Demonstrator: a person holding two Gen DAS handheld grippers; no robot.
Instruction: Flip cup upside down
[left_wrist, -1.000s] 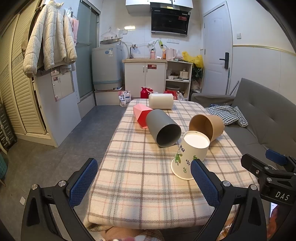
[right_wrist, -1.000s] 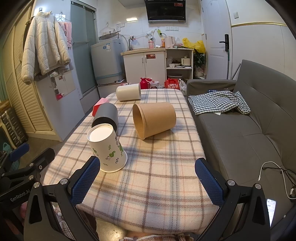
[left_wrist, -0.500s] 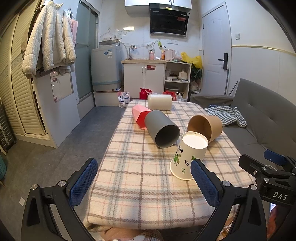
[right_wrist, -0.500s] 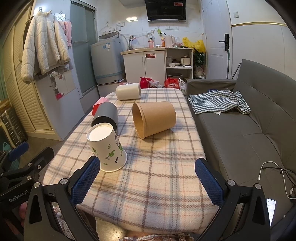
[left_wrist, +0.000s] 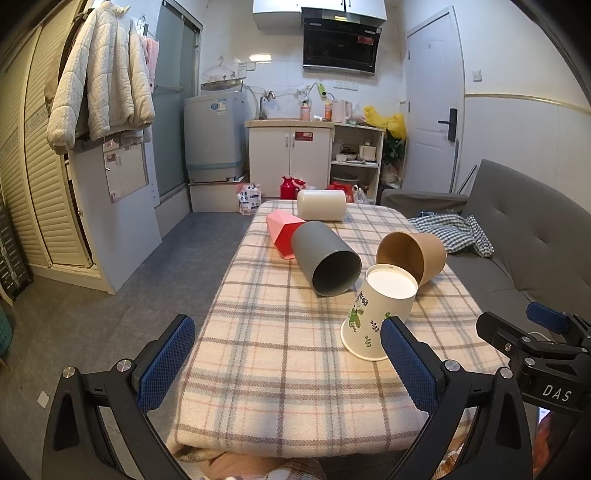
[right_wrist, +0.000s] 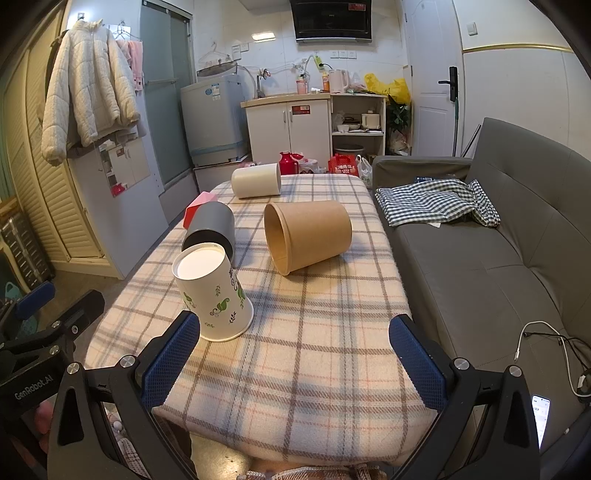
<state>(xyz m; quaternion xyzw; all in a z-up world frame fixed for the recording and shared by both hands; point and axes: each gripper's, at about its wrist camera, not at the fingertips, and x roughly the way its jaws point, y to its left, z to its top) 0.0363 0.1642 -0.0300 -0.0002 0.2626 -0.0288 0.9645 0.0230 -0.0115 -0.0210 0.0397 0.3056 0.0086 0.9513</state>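
- Kitchen-and-living room: white cabinet (left_wrist: 289, 155) against the far wall, washing machine (left_wrist: 213, 136) left of the cabinet, white door (left_wrist: 433, 110) right of the cabinet.
- Puffer jacket (left_wrist: 99, 77) hangs on the left side, well apart from the cabinet; grey sofa (right_wrist: 498, 251) runs along the right, with a checked cloth (right_wrist: 437, 201) lying on its seat.
- Tabletop (left_wrist: 280, 354) is covered by a cream plaid blanket and extends lengthwise toward the cabinet.
- Floral paper cup (left_wrist: 378, 314) stands upside down, rim on the blanket, base up, at the near right part of the tabletop, farthest of all cups from the cabinet.
- Grey cup (left_wrist: 325, 264) lies on its side, its open mouth just beside the floral paper cup.
- Brown cup (right_wrist: 308, 236) lies on its side on the sofa side of the grey cup; pink cup (left_wrist: 282, 232) and white cup (left_wrist: 321, 205) lie nearer the cabinet.
- Left gripper (left_wrist: 288, 360): jaws spread wide, holding nothing, at the tabletop end farthest from the cabinet.
- Right gripper (right_wrist: 295, 354): jaws spread wide, holding nothing, same end.
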